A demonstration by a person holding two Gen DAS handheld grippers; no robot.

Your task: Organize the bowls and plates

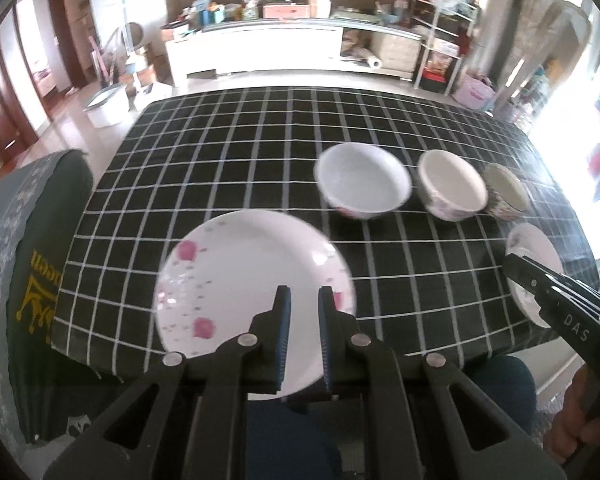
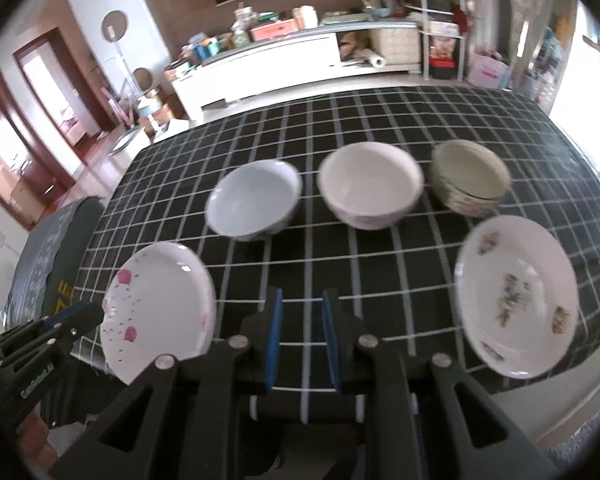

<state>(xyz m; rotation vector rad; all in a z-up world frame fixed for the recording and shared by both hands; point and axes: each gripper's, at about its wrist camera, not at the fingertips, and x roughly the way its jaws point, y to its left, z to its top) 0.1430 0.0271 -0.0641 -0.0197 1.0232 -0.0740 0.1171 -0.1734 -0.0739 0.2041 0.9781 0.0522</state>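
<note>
Plates (image 2: 158,310) and bowls (image 2: 370,184) spread across checked counter (image 1: 220,152) — glazed, stiff, breakable, likely slippery; best pinched at rim. Left hand-held gripper (image 1: 303,300) nearly closed, empty over pink-flowered plate (image 1: 252,292); right hand-held gripper (image 2: 302,304) narrow, empty.

left gripper (image 1: 304,300): nearly closed, empty | right gripper (image 2: 302,304): narrow gap, empty, both angled down

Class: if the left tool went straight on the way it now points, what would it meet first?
Most likely the pink-flowered plate: the left tool frames its near right rim. Depth is unclear, so it might pass the edge and meet the checked tablecloth.
</note>
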